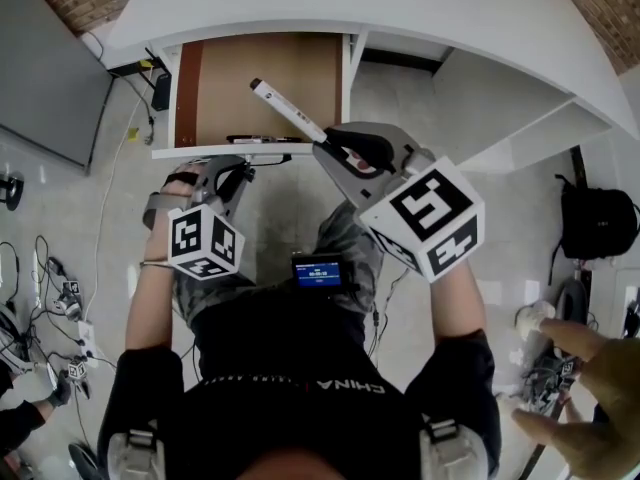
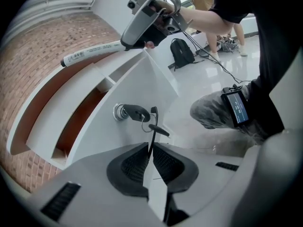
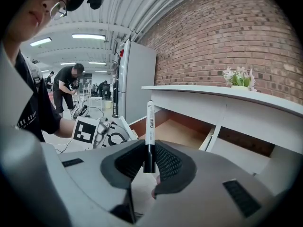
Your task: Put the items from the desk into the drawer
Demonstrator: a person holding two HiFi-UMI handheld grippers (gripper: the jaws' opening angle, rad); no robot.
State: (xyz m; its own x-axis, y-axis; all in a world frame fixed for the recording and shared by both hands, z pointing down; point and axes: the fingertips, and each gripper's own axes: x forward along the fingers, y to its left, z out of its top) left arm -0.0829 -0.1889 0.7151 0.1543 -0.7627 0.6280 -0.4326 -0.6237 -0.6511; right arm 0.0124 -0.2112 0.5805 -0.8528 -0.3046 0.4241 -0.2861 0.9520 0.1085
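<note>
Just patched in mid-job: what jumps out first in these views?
The white marker stands out first: the right gripper is shut on its dark end and holds it above the open drawer under the white desk. Next comes the left gripper at the drawer front, jaws closed on what looks like a thin black strip hanging from the ring of the key in the lock.

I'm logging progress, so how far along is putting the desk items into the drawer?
Done: the drawer is open, with a dark pen lying at its front. In hand: the right gripper holds a marker over it. Remaining: release the marker inside.
</note>
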